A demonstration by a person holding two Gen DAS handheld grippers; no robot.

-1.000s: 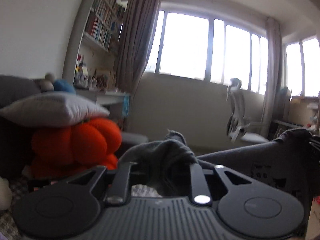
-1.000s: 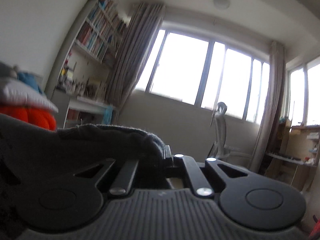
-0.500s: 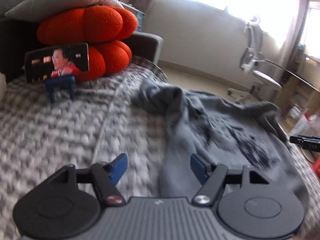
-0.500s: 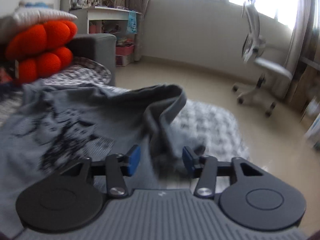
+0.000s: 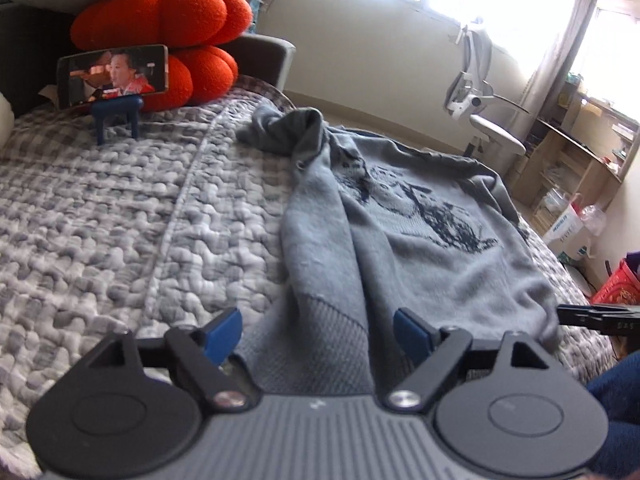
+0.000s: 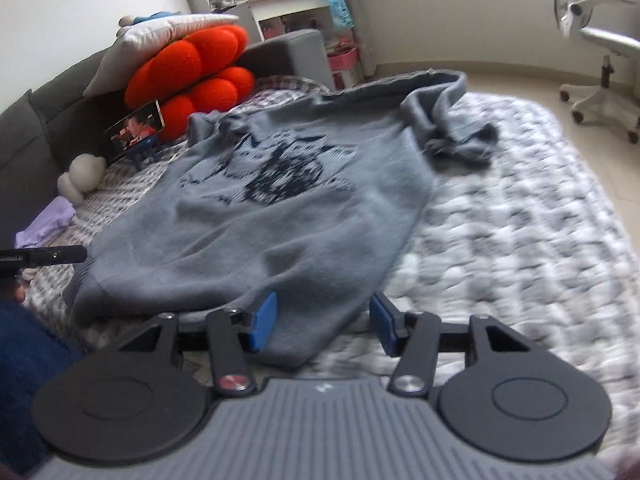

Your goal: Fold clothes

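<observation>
Left wrist view looks down over a grey-and-white quilted bedspread [image 5: 120, 216] on which a grey sweater [image 5: 420, 240] with a dark knitted picture on its front lies spread out, its ribbed hem nearest the camera and one sleeve bunched up at the far end. The left gripper [image 5: 318, 336] hangs low over that hem with its jaws wide and opening further; the hem lies between the blue pads [image 5: 222, 334], but they do not press on it. Behind the sweater stand orange cushions [image 5: 168, 20] against a dark sofa, a phone [image 5: 112, 74] propped on a small blue stand just in front of them, and a white office chair [image 5: 480, 112] well apart by the window. In the right wrist view the same sweater [image 6: 280, 208] reaches from the near edge of the bedspread [image 6: 520, 240] toward the cushions [image 6: 192, 68]. The right gripper [image 6: 322, 326] sits at the sweater's near corner, its jaws parted about halfway, the corner of cloth lying loose between them, ungripped. A dark blue sleeve [image 6: 24, 380] shows at the lower left.
</observation>
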